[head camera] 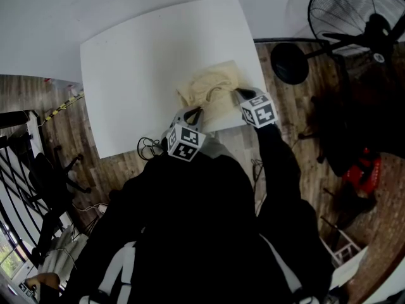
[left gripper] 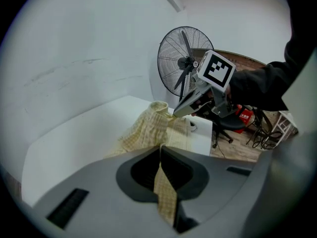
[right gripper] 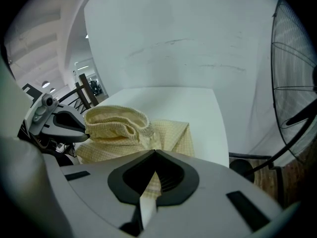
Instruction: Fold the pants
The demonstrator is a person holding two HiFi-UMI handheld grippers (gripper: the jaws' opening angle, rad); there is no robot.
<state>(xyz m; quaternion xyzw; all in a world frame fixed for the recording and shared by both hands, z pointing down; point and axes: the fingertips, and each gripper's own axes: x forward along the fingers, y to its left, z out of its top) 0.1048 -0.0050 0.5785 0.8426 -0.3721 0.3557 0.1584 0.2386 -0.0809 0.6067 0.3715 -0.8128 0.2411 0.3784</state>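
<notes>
The pants, pale yellow with a fine check, lie bunched at the lower right of the white table in the head view, close to the edge nearest the person. They are not yet a neat fold: the cloth sits in a loose heap, with its far side flat on the table top.

The left gripper has its jaws closed together on a narrow strip of the checked cloth, which runs down between them in the centre of the left gripper view. The right gripper is clamped the same way, with a fold of the yellow cloth pinched in the middle of its jaws. Both point steeply down at the table, side by side and a little apart, with the near edge of the pants stretched between them.

In the right gripper view the ribbed waistband stands up as an open loop at centre left, just beside the tip of the other gripper. That suggests the two grips are on or near the waist end, one to each side. Holding two spread points keeps the edge taut and level, so the cloth can be laid down straight rather than collapsing into wrinkles.

The fold looks to be at an early stage. The likely risk is thin cloth slipping from one clamp and skewing the edge. A standing fan is at the upper right, well apart from the table work.
</notes>
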